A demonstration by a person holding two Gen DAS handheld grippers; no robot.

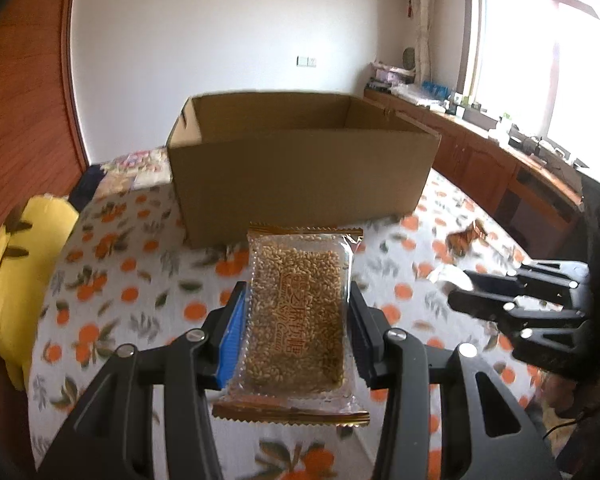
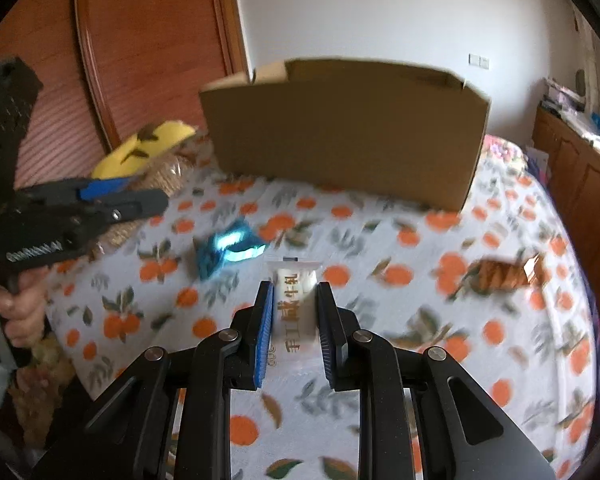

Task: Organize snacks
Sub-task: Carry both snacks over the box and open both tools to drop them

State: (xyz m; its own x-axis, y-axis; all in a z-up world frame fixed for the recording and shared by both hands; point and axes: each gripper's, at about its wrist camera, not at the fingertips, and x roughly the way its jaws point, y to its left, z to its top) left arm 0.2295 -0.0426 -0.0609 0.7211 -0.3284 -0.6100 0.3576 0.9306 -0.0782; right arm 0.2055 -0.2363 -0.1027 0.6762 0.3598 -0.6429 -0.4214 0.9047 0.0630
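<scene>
In front of the open cardboard box (image 1: 300, 168), your left gripper (image 1: 298, 312) fingers clamp a sesame bar pkt (image 1: 300, 312) & right gripper (image 2: 292, 320) fingers clamp a white candy (image 2: 294, 304), both raised for drop-in.

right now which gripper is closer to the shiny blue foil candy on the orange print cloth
Right. The right gripper, shut on a white nougat packet, sits just short of the blue foil candy. The left gripper, holding a sesame bar, hangs farther off on the candy's other side.
</scene>
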